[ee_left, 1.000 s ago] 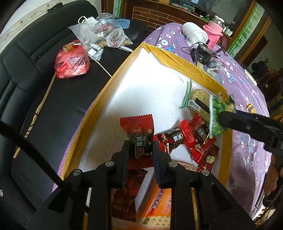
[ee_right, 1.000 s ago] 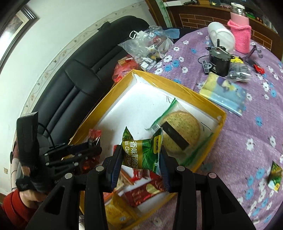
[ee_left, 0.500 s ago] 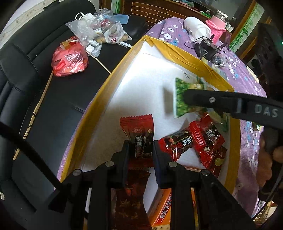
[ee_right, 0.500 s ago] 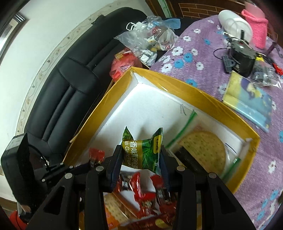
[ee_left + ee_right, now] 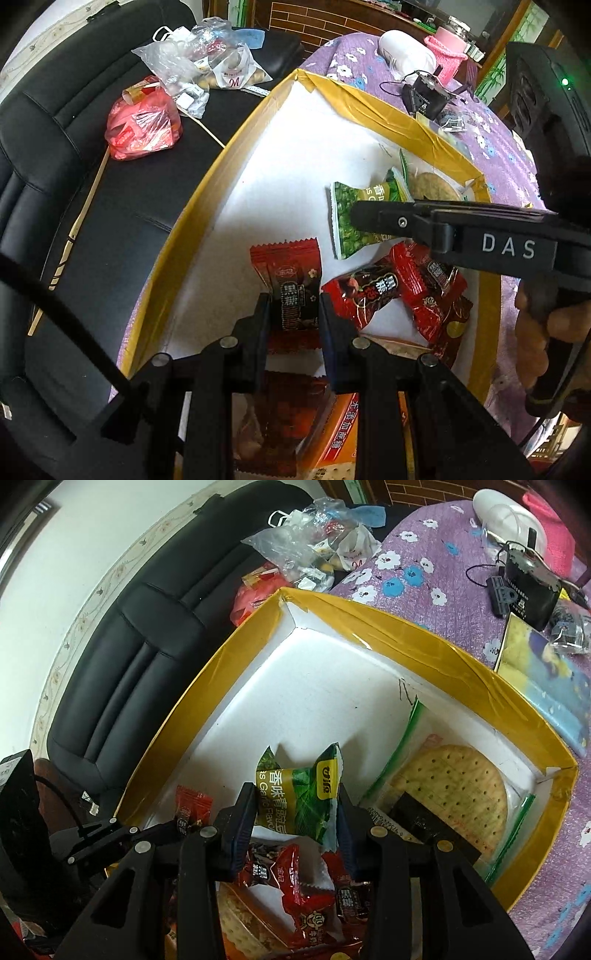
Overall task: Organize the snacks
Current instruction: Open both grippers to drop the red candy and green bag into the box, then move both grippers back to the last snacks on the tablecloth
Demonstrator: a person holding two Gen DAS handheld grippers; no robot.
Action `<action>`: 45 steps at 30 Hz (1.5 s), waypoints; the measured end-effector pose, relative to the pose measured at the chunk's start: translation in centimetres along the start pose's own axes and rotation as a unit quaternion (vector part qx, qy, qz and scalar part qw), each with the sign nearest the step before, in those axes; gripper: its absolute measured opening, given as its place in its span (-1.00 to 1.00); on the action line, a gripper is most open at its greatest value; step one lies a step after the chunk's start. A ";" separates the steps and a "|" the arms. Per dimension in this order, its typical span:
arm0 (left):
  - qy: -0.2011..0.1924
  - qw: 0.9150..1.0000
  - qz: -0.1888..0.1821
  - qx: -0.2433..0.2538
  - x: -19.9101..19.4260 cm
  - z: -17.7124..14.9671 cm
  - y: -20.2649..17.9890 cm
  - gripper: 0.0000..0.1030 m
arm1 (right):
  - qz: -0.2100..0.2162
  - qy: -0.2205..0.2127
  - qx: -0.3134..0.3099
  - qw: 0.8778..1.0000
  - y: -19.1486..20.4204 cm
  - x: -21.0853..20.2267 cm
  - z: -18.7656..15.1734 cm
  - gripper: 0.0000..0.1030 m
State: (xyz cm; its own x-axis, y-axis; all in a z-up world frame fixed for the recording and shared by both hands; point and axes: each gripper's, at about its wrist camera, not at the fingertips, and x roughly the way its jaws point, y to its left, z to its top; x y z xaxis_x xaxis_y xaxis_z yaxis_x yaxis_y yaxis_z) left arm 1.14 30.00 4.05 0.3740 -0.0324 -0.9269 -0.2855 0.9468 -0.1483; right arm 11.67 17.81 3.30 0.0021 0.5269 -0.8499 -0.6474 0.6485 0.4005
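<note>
A white box with a yellow taped rim (image 5: pixel 192 206) (image 5: pixel 406 624) sits on the purple flowered table. My left gripper (image 5: pixel 291 310) is shut on a dark red candy packet (image 5: pixel 291 277) low over the box floor. My right gripper (image 5: pixel 297 812) is shut on a green pea snack packet (image 5: pixel 299 794), which also shows in the left wrist view (image 5: pixel 349 218), held inside the box. Red candy packets (image 5: pixel 373 291) (image 5: pixel 295 886) lie on the box floor. A round cracker in a zip bag (image 5: pixel 454 794) lies in the box's right corner.
A black sofa (image 5: pixel 74 184) beside the table holds a red bag (image 5: pixel 144 122) and clear plastic bags (image 5: pixel 199 70). A black device (image 5: pixel 528 587), a yellow-blue packet (image 5: pixel 546 672), a white container (image 5: pixel 406 55) and a pink cup (image 5: pixel 447 55) sit on the table beyond the box.
My right gripper has carried the green packet from the box's right side in over the box floor and lower. My left gripper has hardly moved.
</note>
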 end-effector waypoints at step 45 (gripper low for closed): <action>-0.055 0.998 -0.012 0.039 -5.5 -0.4 -11.1 0.54 | -0.077 -0.118 0.134 0.981 -13.7 -16.8 -12.6 0.62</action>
State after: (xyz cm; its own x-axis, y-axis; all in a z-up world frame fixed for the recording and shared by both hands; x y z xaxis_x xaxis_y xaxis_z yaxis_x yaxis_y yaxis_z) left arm 1.90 19.52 10.71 0.4762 -0.0238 -0.8790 -0.2082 0.9682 -0.1389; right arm 10.87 -6.84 7.83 0.2809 0.5029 -0.8174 -0.4021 0.8350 0.3755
